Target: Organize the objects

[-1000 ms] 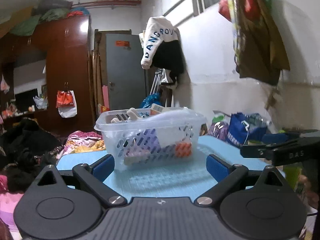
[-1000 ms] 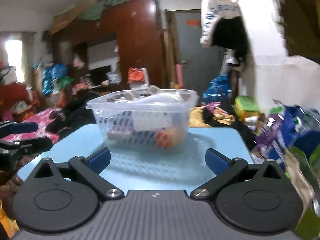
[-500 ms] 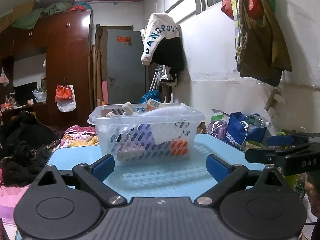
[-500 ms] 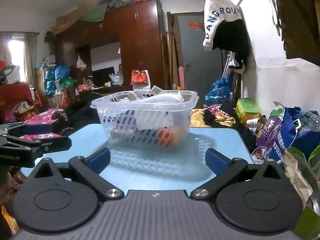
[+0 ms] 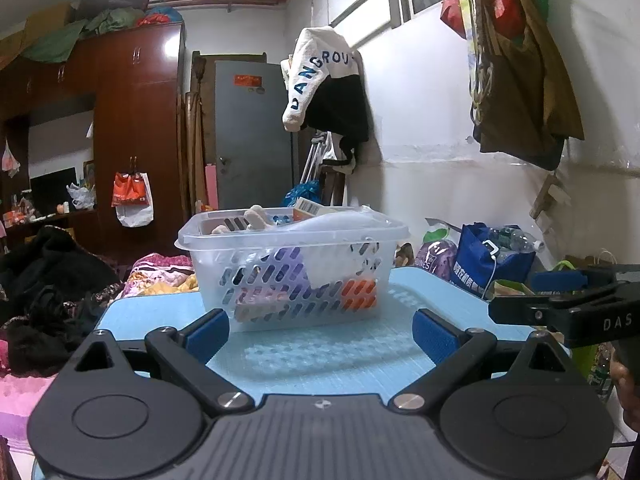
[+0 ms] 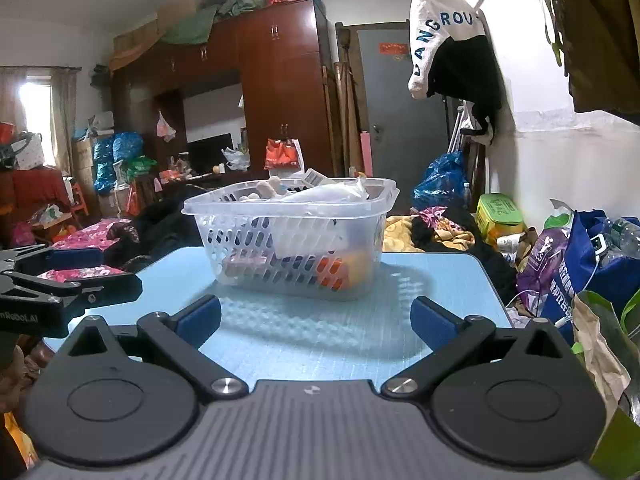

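Facing the filled slotted basket (image 5: 294, 264) at twelve o'clock on the blue surface (image 5: 320, 356), I hold left tool (image 5: 320, 330) and right tool (image 6: 314, 318) spread wide and empty, leaving room to choose a grasp.

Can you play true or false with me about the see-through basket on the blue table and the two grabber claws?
1. The clear plastic basket with slotted sides stands on the light blue table. True.
2. The basket is empty. False: it holds several things, among them an orange item low inside.
3. The left gripper is squeezing the basket. False: its blue-padded fingers are spread open in front of the basket, touching nothing.
4. The right gripper is open and holds nothing. True.
5. A white and black garment with blue letters hangs on the wall. True.
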{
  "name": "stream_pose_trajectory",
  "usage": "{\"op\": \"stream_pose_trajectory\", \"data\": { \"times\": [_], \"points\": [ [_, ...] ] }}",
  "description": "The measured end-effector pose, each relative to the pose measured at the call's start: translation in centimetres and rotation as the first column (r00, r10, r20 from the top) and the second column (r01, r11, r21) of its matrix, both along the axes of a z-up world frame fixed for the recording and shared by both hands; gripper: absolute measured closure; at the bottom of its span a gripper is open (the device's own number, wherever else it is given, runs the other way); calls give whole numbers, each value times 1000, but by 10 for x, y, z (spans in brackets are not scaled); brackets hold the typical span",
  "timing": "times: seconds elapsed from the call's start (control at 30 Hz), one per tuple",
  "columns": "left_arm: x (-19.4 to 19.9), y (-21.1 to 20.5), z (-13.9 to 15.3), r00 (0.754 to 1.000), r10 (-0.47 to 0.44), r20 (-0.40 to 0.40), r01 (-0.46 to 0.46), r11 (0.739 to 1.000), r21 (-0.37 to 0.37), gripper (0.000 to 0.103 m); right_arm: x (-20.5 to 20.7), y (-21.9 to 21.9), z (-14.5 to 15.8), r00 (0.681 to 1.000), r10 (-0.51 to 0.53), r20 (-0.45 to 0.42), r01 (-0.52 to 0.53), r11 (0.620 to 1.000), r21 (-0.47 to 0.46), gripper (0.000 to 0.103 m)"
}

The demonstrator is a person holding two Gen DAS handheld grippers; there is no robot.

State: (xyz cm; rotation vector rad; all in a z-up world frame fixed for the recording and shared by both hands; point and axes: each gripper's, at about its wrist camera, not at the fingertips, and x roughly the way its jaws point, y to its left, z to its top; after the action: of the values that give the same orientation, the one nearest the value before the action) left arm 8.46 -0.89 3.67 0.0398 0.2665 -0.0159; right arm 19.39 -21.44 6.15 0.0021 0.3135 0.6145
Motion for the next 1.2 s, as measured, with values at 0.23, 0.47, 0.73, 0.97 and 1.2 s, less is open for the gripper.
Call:
{"op": "stream_pose_trajectory", "data": {
  "times": [0.23, 0.47, 0.73, 0.97, 1.2],
  "points": [
    [-2, 0, 0, 1000, -3, 1, 3, 1000, 11, 4, -1, 1, 0, 1000, 28, 2, -28, 1000, 9, 0],
    [-3, 3, 0, 1000, 7, 4, -7, 1000, 9, 4, -2, 1, 0, 999, 35, 5, -35, 999, 23, 0],
    [-1, 1, -1, 1000, 2, 2, -2, 1000, 16, 4, -1, -3, 1, 999, 34, -3, -34, 998, 54, 0],
    [-2, 1, -1, 1000, 3, 2, -3, 1000, 18, 4, -1, -3, 0, 999, 39, 8, -40, 998, 45, 0],
    [-4, 1, -1, 1000, 4, 17, -4, 1000, 14, 4, -2, -3, 1, 999, 38, 11, -39, 998, 45, 0]
  ]
}}
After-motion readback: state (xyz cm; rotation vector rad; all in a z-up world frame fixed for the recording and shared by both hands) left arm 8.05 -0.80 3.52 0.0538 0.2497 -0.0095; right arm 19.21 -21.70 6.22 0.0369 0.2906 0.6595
